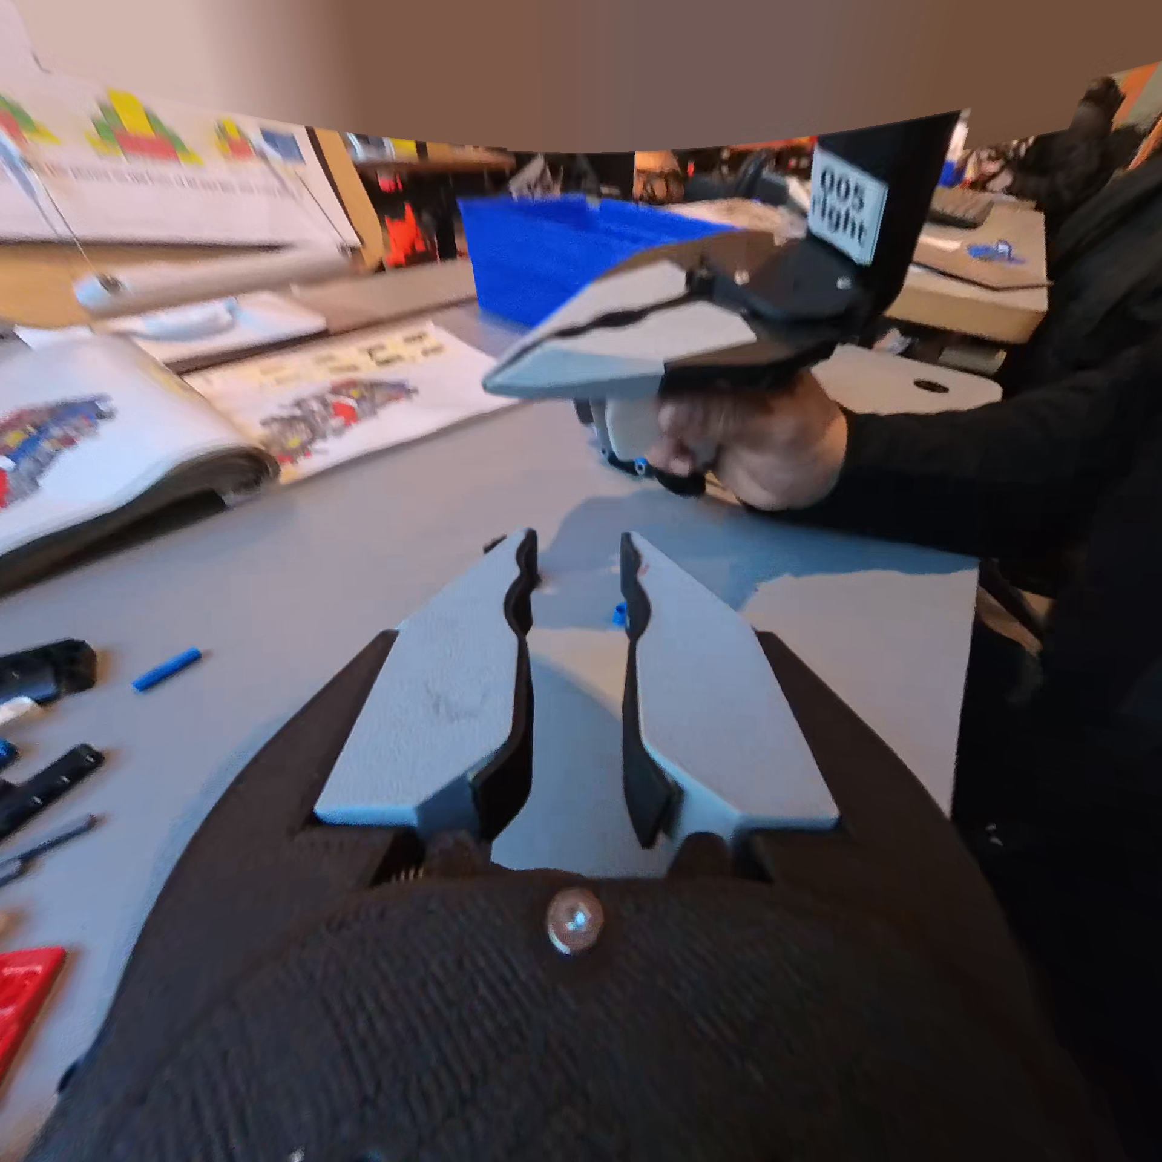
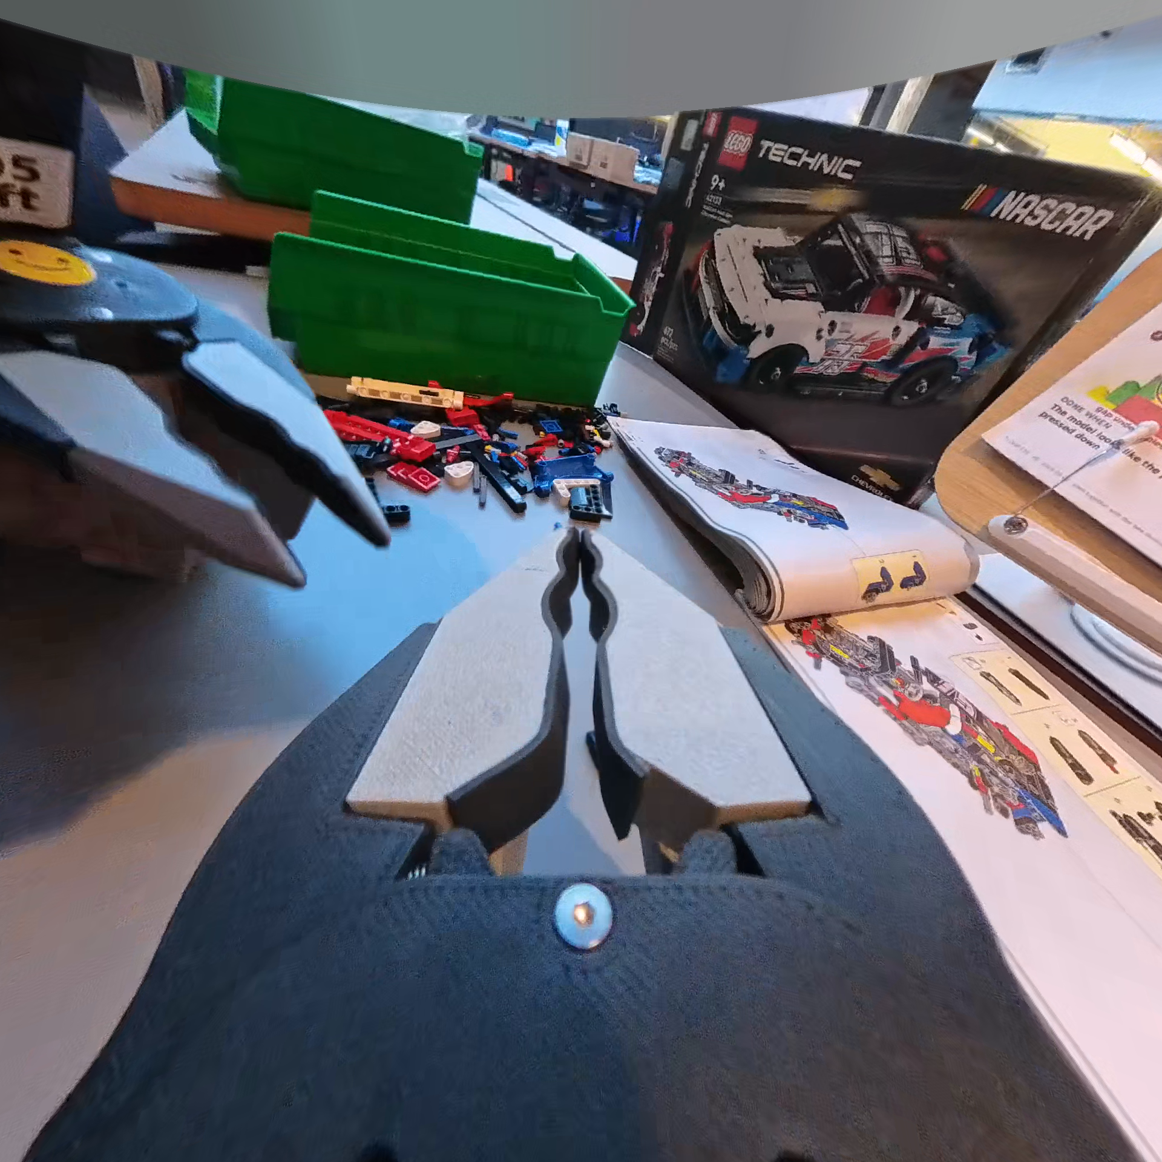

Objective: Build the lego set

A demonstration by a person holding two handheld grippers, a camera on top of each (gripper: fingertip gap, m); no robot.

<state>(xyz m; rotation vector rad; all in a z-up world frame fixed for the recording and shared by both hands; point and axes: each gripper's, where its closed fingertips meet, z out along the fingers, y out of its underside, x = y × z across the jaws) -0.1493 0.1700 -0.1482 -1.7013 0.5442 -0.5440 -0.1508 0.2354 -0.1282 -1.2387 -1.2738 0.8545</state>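
Note:
My left gripper (image 1: 578, 553) is open and empty, low over the grey table (image 1: 352, 597). A small blue piece (image 1: 619, 613) shows between its fingers, close to the right finger. A blue pin (image 1: 166, 669) and black beams (image 1: 50, 786) lie to the left. My right gripper (image 2: 578, 534) is shut, with nothing visible between its tips. It also shows in the left wrist view (image 1: 497, 380), held in a hand above the table. A pile of loose red, blue, black and white Lego pieces (image 2: 478, 453) lies beyond it. The left gripper (image 2: 339, 556) shows open at upper left.
Green bins (image 2: 440, 314) stand behind the pile. The Lego set box (image 2: 880, 302) stands at the back right. An open instruction booklet (image 2: 786, 522) lies to the right, beside a wooden board with a printed sheet (image 2: 1069, 440). A blue bin (image 1: 566, 251) stands at the back. A red piece (image 1: 25, 993) lies lower left.

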